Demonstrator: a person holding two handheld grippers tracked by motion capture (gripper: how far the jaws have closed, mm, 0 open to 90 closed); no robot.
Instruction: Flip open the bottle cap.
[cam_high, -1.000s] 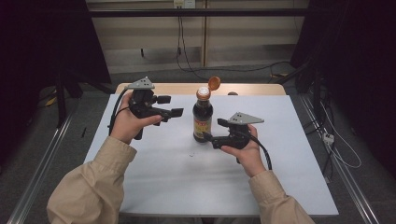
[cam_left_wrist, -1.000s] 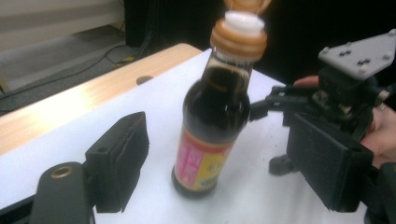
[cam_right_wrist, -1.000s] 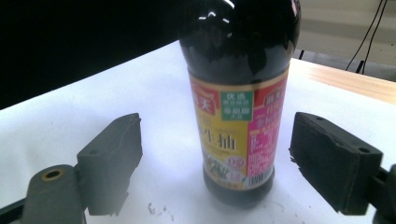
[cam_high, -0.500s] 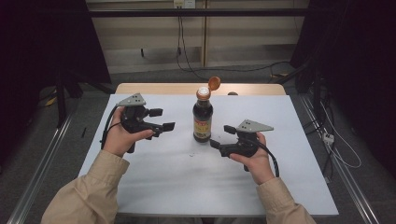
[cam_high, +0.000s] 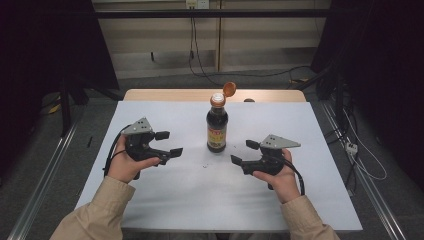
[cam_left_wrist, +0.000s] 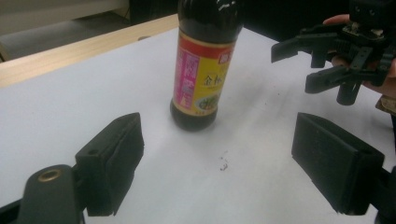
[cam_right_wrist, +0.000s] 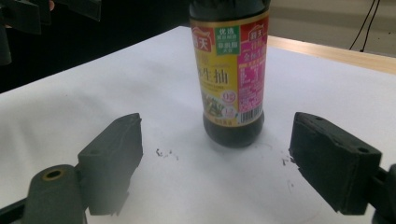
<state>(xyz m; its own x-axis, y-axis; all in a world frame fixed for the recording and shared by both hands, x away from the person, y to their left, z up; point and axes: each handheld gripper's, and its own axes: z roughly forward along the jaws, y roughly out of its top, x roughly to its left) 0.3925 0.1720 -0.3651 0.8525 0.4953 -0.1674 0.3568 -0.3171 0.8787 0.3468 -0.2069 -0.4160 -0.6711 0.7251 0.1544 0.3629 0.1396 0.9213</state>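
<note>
A dark soy sauce bottle (cam_high: 217, 127) stands upright mid-table, and its orange flip cap (cam_high: 229, 89) is swung open. My left gripper (cam_high: 170, 143) hovers to the bottle's left, open and empty, pointing at it. My right gripper (cam_high: 243, 152) is to the bottle's right, also open and empty. In the left gripper view the bottle (cam_left_wrist: 201, 70) stands beyond my open left gripper (cam_left_wrist: 217, 140), with the right gripper (cam_left_wrist: 303, 65) farther off. In the right gripper view the labelled bottle (cam_right_wrist: 231, 79) stands just past my open right gripper (cam_right_wrist: 215, 158).
The white table top (cam_high: 190, 200) has a wooden strip (cam_high: 165, 95) along its far edge. A few dark specks (cam_high: 206, 165) lie in front of the bottle. Cables (cam_high: 365, 165) and metal rails run on the floor beside the table.
Both grippers have drawn back from the bottle. The left one sank and moved nearer to me. The right one slid rightwards, away from the bottle's base.
</note>
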